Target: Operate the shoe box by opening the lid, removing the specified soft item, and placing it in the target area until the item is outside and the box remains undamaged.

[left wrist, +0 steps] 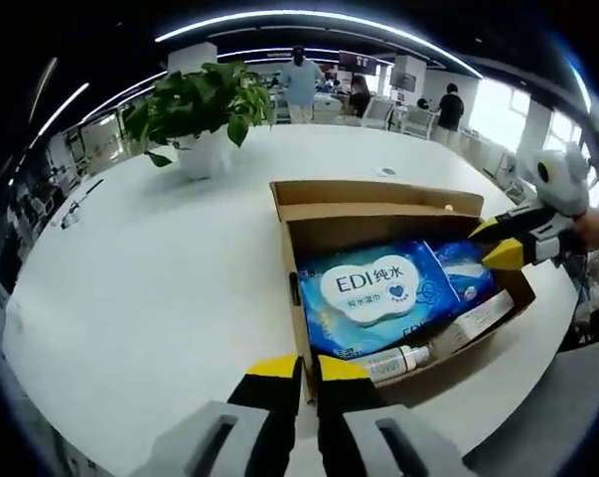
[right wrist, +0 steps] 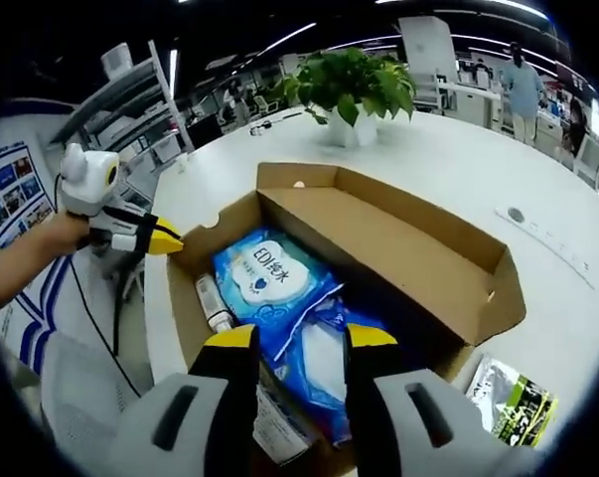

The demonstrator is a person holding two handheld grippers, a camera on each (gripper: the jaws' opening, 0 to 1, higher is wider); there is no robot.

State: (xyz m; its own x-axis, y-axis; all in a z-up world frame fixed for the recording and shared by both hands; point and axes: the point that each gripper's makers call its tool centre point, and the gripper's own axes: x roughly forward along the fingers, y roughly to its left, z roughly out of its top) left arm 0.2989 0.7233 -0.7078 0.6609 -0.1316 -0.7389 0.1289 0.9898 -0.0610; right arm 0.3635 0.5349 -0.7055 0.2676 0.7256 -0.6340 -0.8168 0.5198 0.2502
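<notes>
Cardboard shoe box [left wrist: 378, 214], lid folded back, sits on round white surface [left wrist: 160, 288]. Inside: glossy blue soft wipes pack [left wrist: 374, 293], second blue packet [right wrist: 319, 363], small bottle [left wrist: 398, 360]. Left tool [left wrist: 309, 370] at box's near wall, jaws narrowly apart, empty. Right tool [right wrist: 299, 338] above contents, jaws apart, empty. Potted plant [left wrist: 195, 109] behind; printed packet [right wrist: 513, 397] beside box.

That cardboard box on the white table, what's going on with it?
A person is working on an open shoe box with a hand-held gripper in each hand. The lid is already folded back. The left gripper sits at one box wall, jaws close together around its edge. The right gripper hovers open over a blue wet-wipes pack that lies inside, beside a small bottle. Nothing is out yet.
</notes>
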